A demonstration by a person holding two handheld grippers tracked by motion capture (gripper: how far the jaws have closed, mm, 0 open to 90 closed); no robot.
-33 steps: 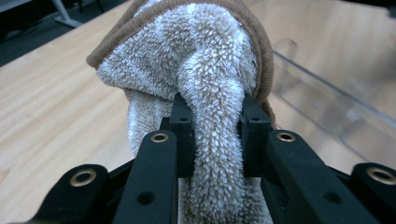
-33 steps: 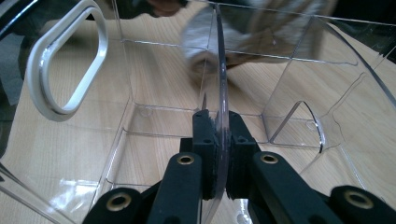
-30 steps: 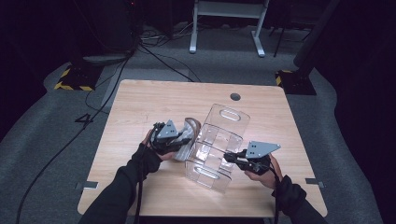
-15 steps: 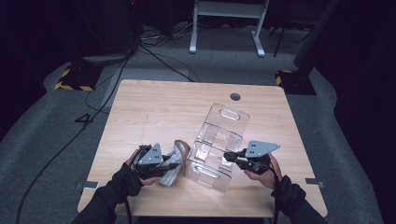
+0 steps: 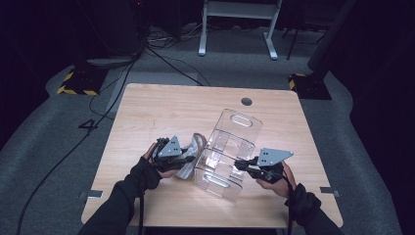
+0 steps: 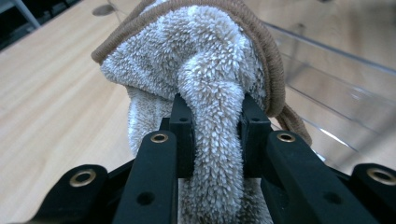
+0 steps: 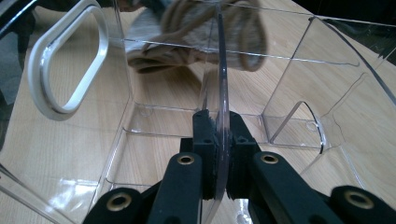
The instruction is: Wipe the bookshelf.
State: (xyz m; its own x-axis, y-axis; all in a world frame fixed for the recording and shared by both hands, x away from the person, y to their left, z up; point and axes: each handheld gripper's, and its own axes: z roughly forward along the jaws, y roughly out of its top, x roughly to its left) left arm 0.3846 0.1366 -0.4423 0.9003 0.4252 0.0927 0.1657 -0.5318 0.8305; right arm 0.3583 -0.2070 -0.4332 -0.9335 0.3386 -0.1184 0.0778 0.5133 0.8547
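High view: the left claw (image 5: 188, 159) sits at lower left of centre on the worktop (image 5: 147, 112), clamped on a fluffy grey sock (image 5: 192, 154) with a brown cuff, which hangs just beside the left wall of a clear plastic bin (image 5: 230, 147). The right claw (image 5: 240, 165) at lower right of centre is shut on the bin's near wall. In the left gripper view the jaws pinch a fold of the sock (image 6: 215, 93) between them, with the bin's wall (image 6: 336, 88) showing at the right of the frame. In the right gripper view the jaws squeeze a clear wall of the bin (image 7: 221, 84), and the sock (image 7: 196, 32) shows through the plastic at the top of the frame, outside the compartments.

The step in hand looks like loading the sock into the bin while the other claw steadies it. The next move probably calls for lifting the sock over the left rim and lowering it into a compartment before letting go.

The rim and the inner dividers are the edges to clear. The worktop is bare above and left of the bin, so there is room to swing in from there; the bin's lower end lies close to the worktop's lower edge
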